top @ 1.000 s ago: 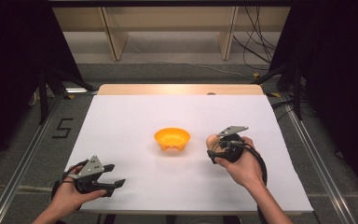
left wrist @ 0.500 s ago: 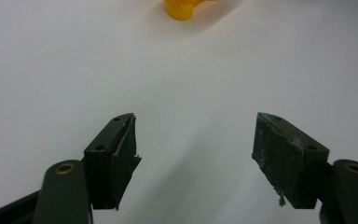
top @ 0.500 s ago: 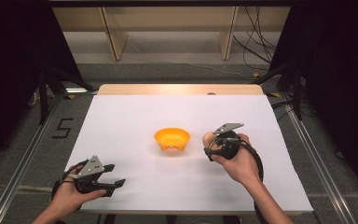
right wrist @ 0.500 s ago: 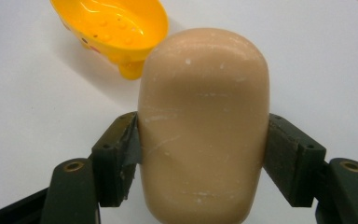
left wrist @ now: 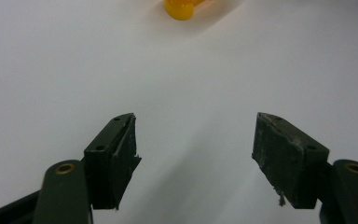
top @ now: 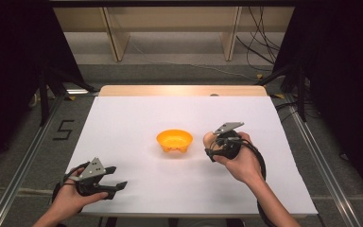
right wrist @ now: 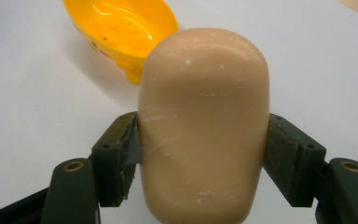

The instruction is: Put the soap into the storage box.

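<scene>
- A smooth, beige, rounded soap-like bar [right wrist: 204, 126] is clamped between the 2 black jaws of the right gripper [right wrist: 204, 154]; both pads are pressed flat against its sides, with the jaws set wide to span it.
- In the high view the right gripper [top: 213, 145] is held above the white table surface [top: 137, 118], right of centre, with the bar's end [top: 209, 139] seen at its tip.
- A shallow, glossy orange plastic dish [top: 174, 140] is found at the middle of the surface, just left of the held bar and apart from it; small raised bumps are seen inside it [right wrist: 121, 25].
- The left gripper [top: 115, 185] is held low near the front-left corner of the surface; its jaws [left wrist: 193, 158] are spread wide with nothing between them.
- From the left gripper view the dish [left wrist: 184, 8] is seen well ahead.
</scene>
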Tool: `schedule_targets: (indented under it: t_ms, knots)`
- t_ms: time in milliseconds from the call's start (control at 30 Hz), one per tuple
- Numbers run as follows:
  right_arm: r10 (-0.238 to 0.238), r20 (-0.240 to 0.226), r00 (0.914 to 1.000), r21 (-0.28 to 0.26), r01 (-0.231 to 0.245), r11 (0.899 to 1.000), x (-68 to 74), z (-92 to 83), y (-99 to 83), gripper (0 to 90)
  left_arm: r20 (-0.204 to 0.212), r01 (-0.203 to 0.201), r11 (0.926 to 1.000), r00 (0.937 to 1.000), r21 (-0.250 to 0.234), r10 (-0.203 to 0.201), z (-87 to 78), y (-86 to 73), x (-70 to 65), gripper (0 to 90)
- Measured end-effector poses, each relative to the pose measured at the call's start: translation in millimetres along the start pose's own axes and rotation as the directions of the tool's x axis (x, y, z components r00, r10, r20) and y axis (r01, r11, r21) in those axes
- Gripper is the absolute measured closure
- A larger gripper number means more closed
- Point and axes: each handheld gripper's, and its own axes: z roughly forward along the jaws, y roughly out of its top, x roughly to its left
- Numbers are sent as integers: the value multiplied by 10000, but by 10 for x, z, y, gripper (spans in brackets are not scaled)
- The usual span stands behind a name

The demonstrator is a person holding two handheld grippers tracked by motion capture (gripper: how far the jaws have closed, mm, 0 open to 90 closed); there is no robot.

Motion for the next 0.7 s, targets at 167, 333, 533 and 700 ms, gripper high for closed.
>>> schedule_targets:
  t_ms: [167, 333, 533, 700]
  knots:
    - [-757, -451, 9961, 18, 759, 9971, -47, 32, 51, 337, -15, -107, 9997, 9999, 212, 107, -15, 4, 8, 301]
    - [-1436, -784, 9865, 112, 1449, 9894, -85, 74, 89, 337, -5, -104, 9998, 9999, 140, 105, -11, -2, 9, 301]
    - [-2257, -1361, 9646, 607, 2356, 9700, -170, 61, 182, 337, -41, -335, 9993, 9994, 166, 335, -21, 0, 25, 301]
    - [-2351, -1660, 9577, 646, 2484, 9665, -179, 75, 211, 337, -60, -230, 9997, 9997, 48, 230, -19, -5, 19, 301]
